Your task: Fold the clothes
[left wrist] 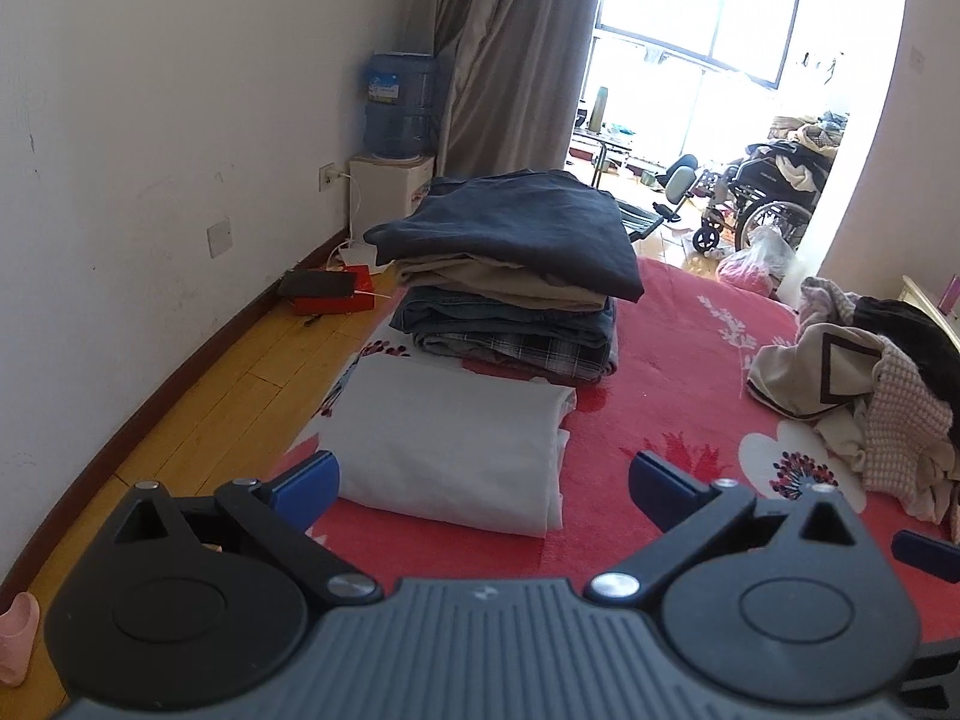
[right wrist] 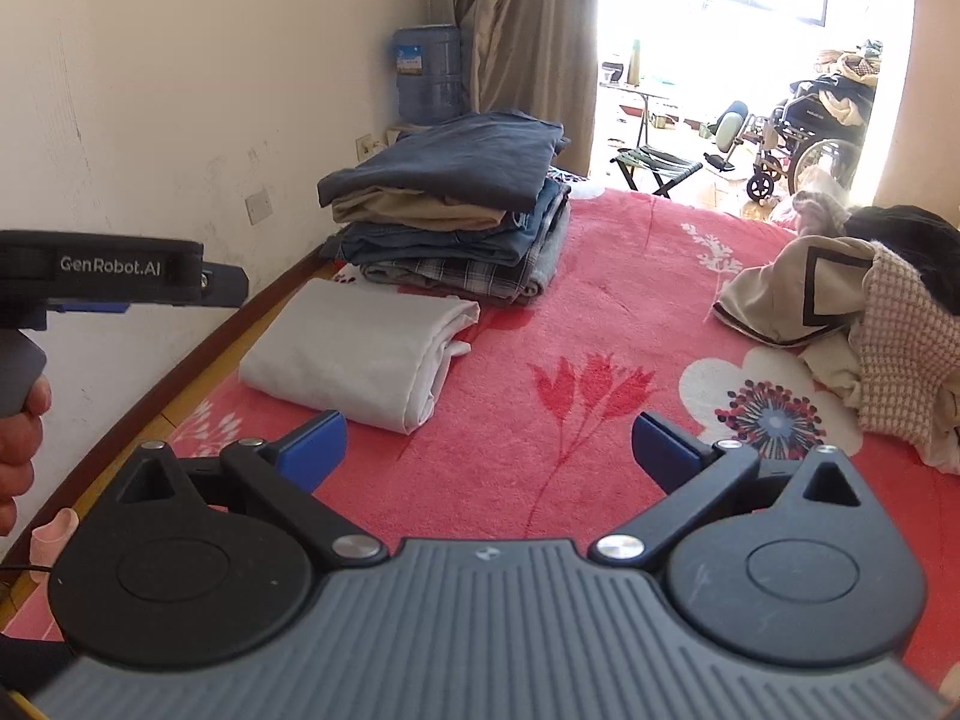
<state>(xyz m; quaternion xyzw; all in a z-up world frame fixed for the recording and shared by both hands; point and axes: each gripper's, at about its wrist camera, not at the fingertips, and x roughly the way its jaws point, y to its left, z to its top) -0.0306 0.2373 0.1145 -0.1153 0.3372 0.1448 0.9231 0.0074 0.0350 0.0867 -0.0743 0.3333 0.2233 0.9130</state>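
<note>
Clothes are lying in three groups on the red floral blanket [right wrist: 600,312] covering the bed in front of you. You are holding the left tongs [left wrist: 483,483] spread wide, with nothing between the blue fingertips [left wrist: 309,483]; they are hovering just short of the folded white garment [left wrist: 450,438], which is lying flat near the bed's left edge. You are holding the right tongs [right wrist: 489,450] just as wide and just as empty, pointing down at a bare stretch of blanket with a red flower print, and the same white garment [right wrist: 360,348] is sitting ahead and to their left. In the right wrist view your left hand [right wrist: 18,450] is gripping the handle of the other tool at the left edge.

Just behind the white garment, a stack of folded clothes [left wrist: 510,276] is standing: a dark navy piece on top, a tan one beneath it, then denim, then a plaid piece at the bottom. Well apart from it, on the right side of the bed, a heap of unfolded clothes [left wrist: 864,384] is lying crumpled, with a beige piece, a pink-and-white knit and something black.

Beyond the bed, a blue water jug [left wrist: 399,105] is sitting on its dispenser against the wall beside the grey curtain [left wrist: 510,48], and a wheelchair [left wrist: 762,204] is standing in the bright doorway.
</note>
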